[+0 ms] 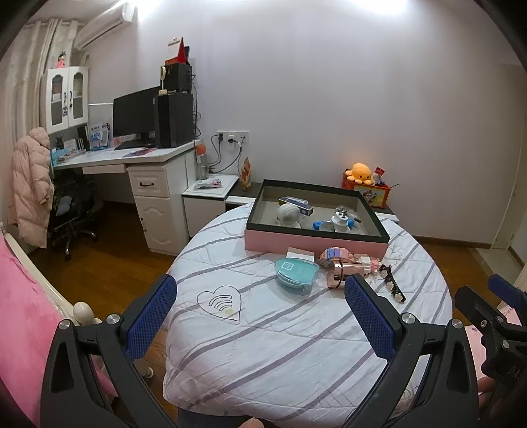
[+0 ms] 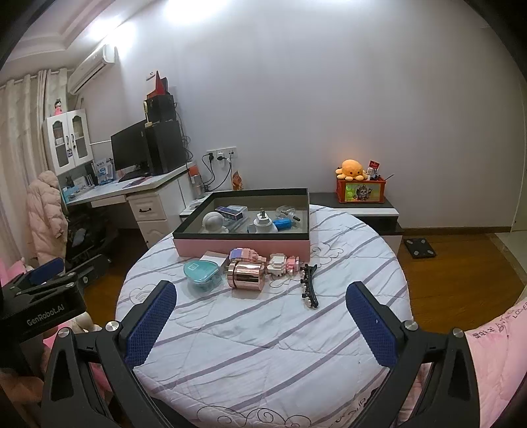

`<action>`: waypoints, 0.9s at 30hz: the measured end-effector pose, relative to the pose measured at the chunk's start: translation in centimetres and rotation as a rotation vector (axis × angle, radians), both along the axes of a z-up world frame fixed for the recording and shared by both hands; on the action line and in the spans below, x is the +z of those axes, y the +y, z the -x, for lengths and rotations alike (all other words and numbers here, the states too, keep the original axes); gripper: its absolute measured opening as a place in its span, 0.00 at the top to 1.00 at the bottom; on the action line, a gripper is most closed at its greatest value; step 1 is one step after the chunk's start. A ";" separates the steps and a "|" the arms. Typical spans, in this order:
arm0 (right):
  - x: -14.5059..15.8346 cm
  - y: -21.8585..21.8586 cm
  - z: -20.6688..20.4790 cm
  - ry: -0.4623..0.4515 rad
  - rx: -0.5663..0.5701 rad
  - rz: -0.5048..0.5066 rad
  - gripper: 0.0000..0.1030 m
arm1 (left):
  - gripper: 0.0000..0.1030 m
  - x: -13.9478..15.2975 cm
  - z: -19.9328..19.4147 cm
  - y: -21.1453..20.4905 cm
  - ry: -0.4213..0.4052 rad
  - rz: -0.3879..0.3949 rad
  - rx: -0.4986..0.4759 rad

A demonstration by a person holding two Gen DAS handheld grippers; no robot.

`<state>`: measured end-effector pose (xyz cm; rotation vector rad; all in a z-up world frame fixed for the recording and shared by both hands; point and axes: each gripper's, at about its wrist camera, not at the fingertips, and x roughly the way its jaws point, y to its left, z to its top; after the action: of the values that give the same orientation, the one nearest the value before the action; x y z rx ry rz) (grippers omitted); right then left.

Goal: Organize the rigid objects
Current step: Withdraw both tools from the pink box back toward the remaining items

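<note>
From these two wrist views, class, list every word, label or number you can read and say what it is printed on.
"GenRobot.AI": white lettering on the black body of the left gripper, seen in the right wrist view.
Pink bedding at the right edge: dark handwritten-style lettering, too distorted to read.
Teal container: a square label on its lid, too small to read.
Red toy box: a cartoon picture, no legible text.

A home bedroom: a white desk with a monitor, a wall-mounted air conditioner, curtains, a pink coat and a plush octopus on a toy box.
</note>
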<state>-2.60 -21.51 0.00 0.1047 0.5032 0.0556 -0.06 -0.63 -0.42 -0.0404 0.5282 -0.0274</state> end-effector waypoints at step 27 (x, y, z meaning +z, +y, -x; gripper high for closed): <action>-2.6 -1.6 -2.5 0.077 -0.034 0.005 0.00 | 0.00 -4.6 -3.5 -1.5 0.101 -0.011 -0.048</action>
<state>-0.10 -23.12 -2.61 0.1103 0.5784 0.0174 3.44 -2.17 -5.00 -0.0188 0.6303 -0.0694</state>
